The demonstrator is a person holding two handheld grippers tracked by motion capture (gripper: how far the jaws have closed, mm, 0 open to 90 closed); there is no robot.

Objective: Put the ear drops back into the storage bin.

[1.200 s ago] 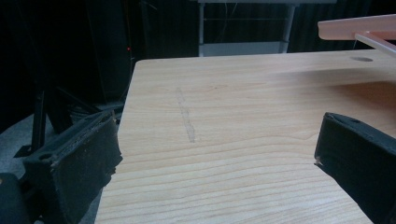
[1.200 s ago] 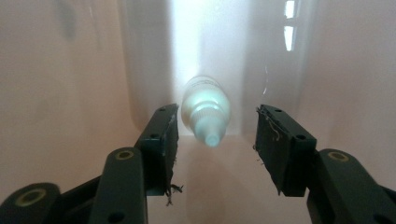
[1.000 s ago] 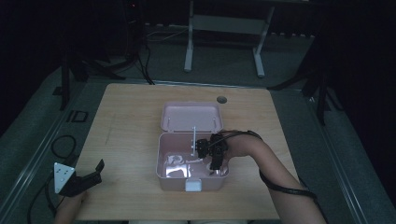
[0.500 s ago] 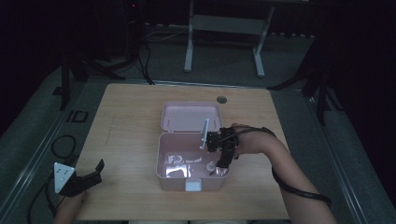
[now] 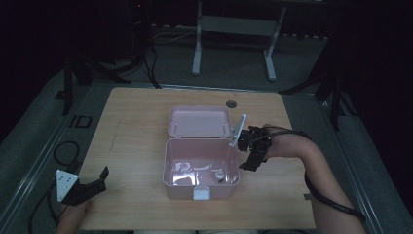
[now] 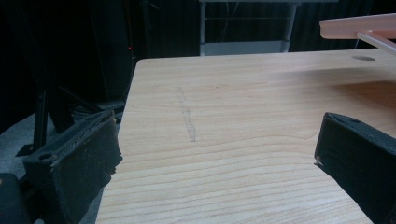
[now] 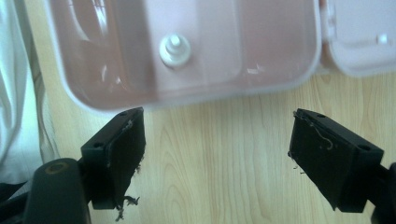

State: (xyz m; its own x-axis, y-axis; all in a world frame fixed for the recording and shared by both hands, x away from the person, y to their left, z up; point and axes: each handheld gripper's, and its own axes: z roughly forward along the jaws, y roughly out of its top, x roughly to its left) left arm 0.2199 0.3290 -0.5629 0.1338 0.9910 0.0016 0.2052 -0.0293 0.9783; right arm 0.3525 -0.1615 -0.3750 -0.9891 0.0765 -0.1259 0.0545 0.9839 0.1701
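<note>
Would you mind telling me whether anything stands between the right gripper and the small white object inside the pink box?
Yes: the pink box's right wall. The right gripper sits open outside the box on its right side, above the wooden table, and the small white object lies inside near that wall. From above, the open box leaves the object uncovered.

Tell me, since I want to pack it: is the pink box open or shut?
Open: the pink box has its lid folded back flat on the table.

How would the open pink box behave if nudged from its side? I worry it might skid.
The pink box looks like thin glossy plastic holding one small white item, so probably light and apt to slide on the smooth wooden table. Its opened lid may shift it backward.
</note>
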